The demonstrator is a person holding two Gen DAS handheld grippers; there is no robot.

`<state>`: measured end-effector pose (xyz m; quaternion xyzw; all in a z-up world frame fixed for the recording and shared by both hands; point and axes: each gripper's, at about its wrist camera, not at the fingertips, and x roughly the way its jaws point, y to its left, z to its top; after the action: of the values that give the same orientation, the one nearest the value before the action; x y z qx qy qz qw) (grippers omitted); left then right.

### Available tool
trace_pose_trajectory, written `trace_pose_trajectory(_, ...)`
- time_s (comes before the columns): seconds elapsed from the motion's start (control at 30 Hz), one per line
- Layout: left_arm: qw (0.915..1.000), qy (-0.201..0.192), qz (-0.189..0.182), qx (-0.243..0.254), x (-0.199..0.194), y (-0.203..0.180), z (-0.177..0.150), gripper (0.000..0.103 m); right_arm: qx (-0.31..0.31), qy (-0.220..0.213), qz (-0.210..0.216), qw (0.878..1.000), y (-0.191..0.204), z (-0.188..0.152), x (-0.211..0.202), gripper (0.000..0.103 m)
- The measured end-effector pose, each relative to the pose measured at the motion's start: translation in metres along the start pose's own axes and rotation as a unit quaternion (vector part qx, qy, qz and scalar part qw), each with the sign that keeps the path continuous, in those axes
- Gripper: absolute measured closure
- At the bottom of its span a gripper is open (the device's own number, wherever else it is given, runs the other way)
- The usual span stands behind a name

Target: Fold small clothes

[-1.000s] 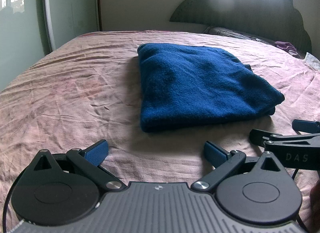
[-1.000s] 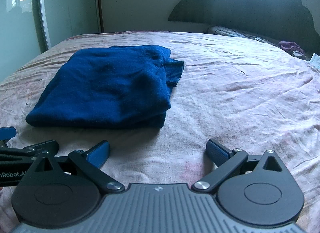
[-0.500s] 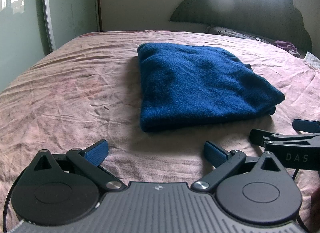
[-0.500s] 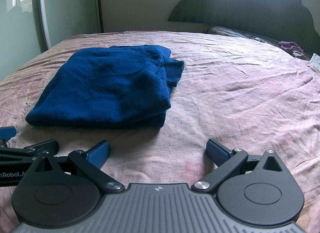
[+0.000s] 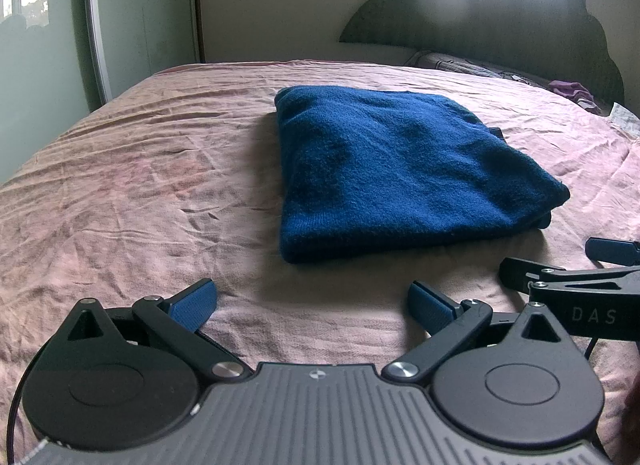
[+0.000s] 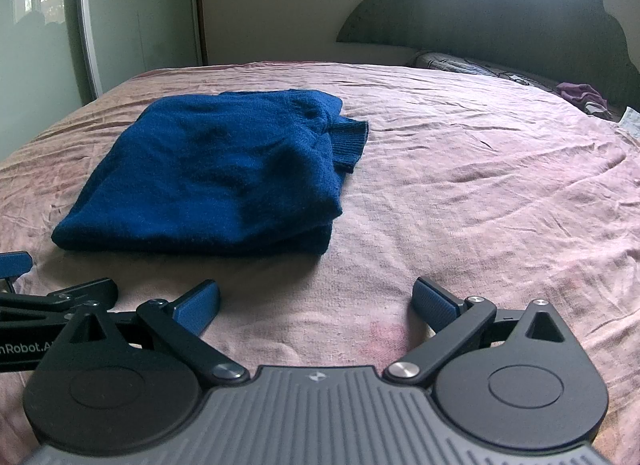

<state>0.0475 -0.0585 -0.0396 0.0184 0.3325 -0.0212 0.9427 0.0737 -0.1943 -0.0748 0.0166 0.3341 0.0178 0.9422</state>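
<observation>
A dark blue knitted sweater point(image 5: 400, 169) lies folded into a thick rectangle on the pink bedsheet point(image 5: 140, 193). In the right wrist view the sweater point(image 6: 216, 177) sits to the left, with a ribbed cuff point(image 6: 350, 141) sticking out at its far right side. My left gripper point(image 5: 312, 301) is open and empty, just short of the sweater's near edge. My right gripper point(image 6: 316, 301) is open and empty, to the right of the sweater's near corner. Each gripper shows at the edge of the other's view.
A dark scalloped headboard point(image 5: 500, 29) stands at the bed's far end, with a patterned pillow point(image 6: 480, 69) and a purple cloth point(image 6: 584, 95) below it. A green wall and a tall mirror frame point(image 5: 94, 21) stand left of the bed.
</observation>
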Motion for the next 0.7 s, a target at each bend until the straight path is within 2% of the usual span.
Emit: trace_pose_trajectory(0.7,1.0000,0.000,0.001,0.002,-0.0029,-0.0003,-0.0003,0.000,0.001,-0.003,-0.003,1.000,0.0013,-0.0021,-0.0024,0.000)
